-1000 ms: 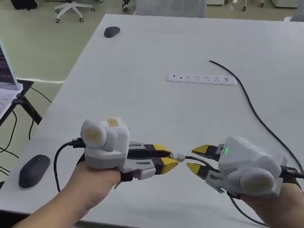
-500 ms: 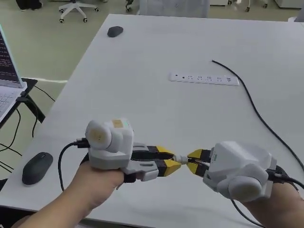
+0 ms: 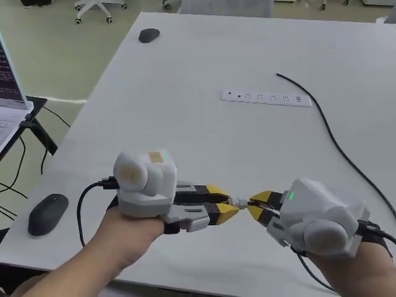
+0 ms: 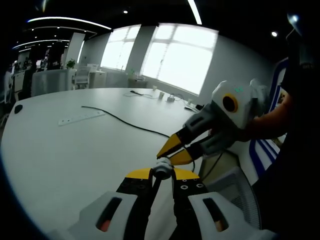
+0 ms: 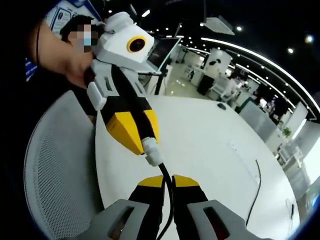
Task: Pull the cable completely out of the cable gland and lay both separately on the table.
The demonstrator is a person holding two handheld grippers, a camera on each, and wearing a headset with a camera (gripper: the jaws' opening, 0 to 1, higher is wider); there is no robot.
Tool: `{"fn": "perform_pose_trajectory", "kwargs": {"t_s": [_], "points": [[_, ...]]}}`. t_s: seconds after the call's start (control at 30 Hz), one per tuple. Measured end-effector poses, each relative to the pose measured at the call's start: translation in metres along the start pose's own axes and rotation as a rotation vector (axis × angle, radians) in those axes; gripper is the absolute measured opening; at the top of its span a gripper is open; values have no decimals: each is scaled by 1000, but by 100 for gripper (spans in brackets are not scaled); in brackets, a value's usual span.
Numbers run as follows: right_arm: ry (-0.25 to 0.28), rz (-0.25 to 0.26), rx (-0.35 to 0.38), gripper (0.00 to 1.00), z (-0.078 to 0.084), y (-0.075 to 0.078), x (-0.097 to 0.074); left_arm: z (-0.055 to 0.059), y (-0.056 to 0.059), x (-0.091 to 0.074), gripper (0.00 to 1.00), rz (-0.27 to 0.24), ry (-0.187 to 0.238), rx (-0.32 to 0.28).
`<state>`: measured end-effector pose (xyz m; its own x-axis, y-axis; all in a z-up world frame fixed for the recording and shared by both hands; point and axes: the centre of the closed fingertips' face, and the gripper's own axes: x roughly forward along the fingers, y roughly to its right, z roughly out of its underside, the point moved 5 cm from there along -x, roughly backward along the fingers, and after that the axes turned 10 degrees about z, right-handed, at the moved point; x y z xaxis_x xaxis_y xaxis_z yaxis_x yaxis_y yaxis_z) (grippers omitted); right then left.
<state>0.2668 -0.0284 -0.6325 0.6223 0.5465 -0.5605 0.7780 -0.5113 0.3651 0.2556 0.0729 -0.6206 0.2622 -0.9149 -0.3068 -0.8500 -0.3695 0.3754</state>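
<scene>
White gland clamped in left hand-held gripper, right hand-held gripper pinching black cable just beside it. Cable not out yet, both above counter. Pull and lay-down left to do, imo.

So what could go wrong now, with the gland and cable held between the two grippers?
1. The left gripper holds the small cable gland only at its fingertips, so it may slip out under the pull.
2. The right gripper pinches the thin cable, which could slide through its fingers.
</scene>
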Motion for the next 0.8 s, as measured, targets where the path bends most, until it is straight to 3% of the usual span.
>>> {"fn": "perform_pose_trajectory", "kwargs": {"t_s": [0.2,0.37,0.43,0.57,0.67,0.8], "points": [[-52,49,117,0,24,15,0,-5,-2,-8,15,0,26,2],[-103,77,267,0,48,23,-2,-9,1,-16,15,3,36,18],[-133,82,412,0,59,23,0,-8,-1,-19,15,4,36,23],[-181,103,576,0,76,23,5,-7,-3,-24,15,6,46,25],[-218,109,752,0,86,18,8,-6,-5,-27,15,12,52,26],[-279,132,813,0,97,10,13,-4,-7,-32,15,22,50,34]]}}
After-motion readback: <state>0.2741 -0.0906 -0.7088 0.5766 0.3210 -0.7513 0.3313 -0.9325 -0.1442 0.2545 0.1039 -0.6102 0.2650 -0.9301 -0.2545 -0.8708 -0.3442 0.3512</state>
